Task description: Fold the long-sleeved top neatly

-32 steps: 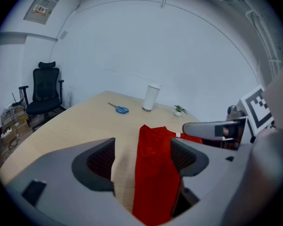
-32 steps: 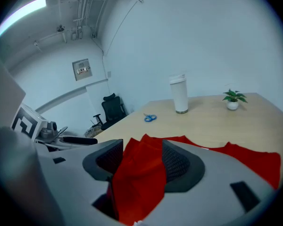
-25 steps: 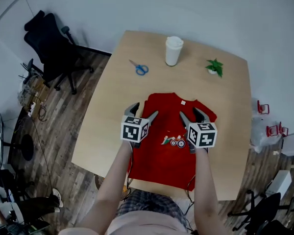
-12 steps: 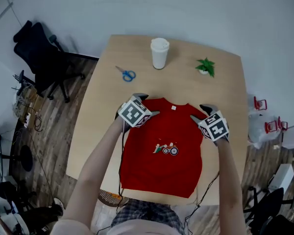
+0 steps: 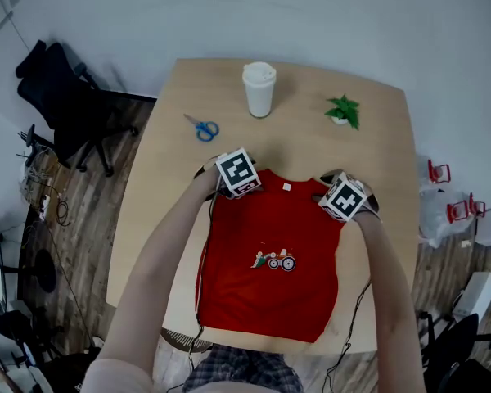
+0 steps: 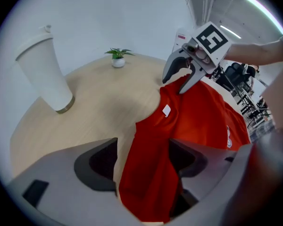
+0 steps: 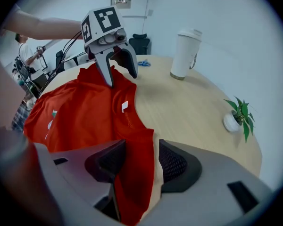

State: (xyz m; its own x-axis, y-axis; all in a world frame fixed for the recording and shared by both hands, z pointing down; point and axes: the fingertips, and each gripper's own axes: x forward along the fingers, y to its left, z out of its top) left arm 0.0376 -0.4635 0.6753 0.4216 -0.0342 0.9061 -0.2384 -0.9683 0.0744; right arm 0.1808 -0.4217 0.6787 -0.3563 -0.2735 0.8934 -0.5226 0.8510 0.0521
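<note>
On wooden table [image 5: 304, 90] (plank floor [image 5: 80, 219]), top [image 5: 270, 289]

Wooden table [image 5: 368, 129] with red top [image 5: 270, 293], scissors [image 5: 201, 128], cup [image 5: 259, 90], potted plant [image 5: 342, 110]

Soft, even room light falls from above. Ceiling strip lights [image 6: 264, 13] glow at the top right of the left gripper view, slightly blown out. The head view is dimmer, with a cool grey cast and darker corners, and its wide lens bows the bench [image 5: 311, 150] edges. Shadows are faint and soft-edged; a pale one lies on the bench beside the cup [image 6: 42, 72], toward the bench's middle. The long-sleeved top [image 5: 270, 260] reads as matte, saturated red, its folds only lightly shaded. Both gripper views are fisheye, ringed in black, and straight lines bend near the rim. Their nearest foreground is out of focus, while the far bench edge stays fairly sharp.
</note>
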